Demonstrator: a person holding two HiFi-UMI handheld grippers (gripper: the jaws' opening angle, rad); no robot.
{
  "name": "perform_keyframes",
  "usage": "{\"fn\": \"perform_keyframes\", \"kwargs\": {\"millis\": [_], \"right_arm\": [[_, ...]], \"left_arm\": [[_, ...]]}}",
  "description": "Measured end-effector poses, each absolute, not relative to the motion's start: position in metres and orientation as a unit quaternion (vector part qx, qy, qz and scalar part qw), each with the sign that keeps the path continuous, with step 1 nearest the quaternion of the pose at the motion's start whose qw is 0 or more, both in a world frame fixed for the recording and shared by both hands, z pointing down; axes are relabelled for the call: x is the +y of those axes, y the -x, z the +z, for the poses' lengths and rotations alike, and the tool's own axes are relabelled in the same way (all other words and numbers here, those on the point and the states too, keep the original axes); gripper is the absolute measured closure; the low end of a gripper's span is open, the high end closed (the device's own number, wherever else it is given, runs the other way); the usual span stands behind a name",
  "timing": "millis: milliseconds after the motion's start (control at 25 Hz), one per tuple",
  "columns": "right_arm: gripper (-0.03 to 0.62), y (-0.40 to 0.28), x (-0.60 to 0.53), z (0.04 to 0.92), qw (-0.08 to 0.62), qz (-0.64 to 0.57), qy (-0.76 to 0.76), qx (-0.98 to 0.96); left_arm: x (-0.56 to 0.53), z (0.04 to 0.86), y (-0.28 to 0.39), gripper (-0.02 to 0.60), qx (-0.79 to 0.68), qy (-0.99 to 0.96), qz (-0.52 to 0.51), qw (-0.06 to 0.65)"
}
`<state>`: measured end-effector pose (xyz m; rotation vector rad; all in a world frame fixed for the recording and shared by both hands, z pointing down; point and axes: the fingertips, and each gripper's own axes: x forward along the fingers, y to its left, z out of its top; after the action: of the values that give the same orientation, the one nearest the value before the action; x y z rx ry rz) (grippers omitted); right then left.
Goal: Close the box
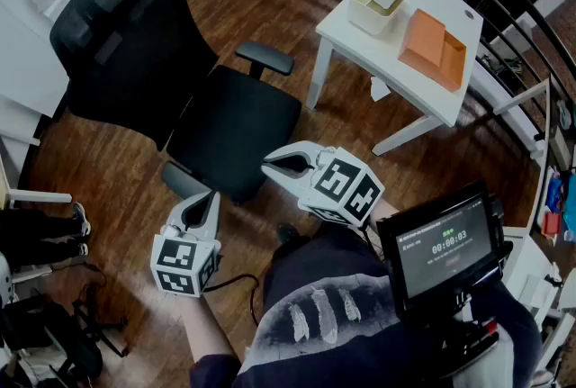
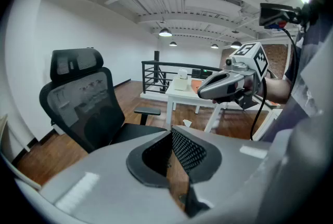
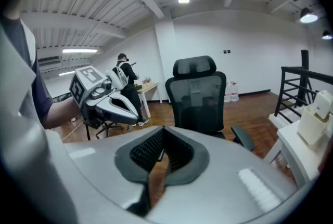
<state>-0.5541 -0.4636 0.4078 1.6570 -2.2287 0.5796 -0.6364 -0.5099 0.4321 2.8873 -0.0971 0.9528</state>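
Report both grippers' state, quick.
Left gripper: closed, jaw tips together, holding nothing.
Right gripper: closed, jaw tips together, holding nothing.

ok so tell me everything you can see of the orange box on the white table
The orange box is flat, shallow and rectangular, plain orange with a matte look, card or plastic. It seems to lie open: a low-walled tray half with a flat panel, apparently its lid, spread beside it. It rests on the white table, apart from the cream container at the table's other end. Only the table touches it, and I can see nothing inside.
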Motion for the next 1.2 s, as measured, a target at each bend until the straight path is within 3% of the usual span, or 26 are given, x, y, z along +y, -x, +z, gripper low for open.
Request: {"fn": "perform_keyframes", "kwargs": {"millis": [680, 1200], "right_arm": [[0.589, 0.349, -0.263, 0.374, 0.109, 0.174, -0.691, -0.693], [0.589, 0.214, -0.139, 0.363, 0.084, 0.18, -0.827, -0.526]], "left_arm": [[-0.328, 0.394, 0.414, 0.568, 0.118, -0.942, 0.31, -0.056], [-0.219, 0.399, 0.255, 0.568, 0.335, -0.893, 0.279, -0.112]]}}
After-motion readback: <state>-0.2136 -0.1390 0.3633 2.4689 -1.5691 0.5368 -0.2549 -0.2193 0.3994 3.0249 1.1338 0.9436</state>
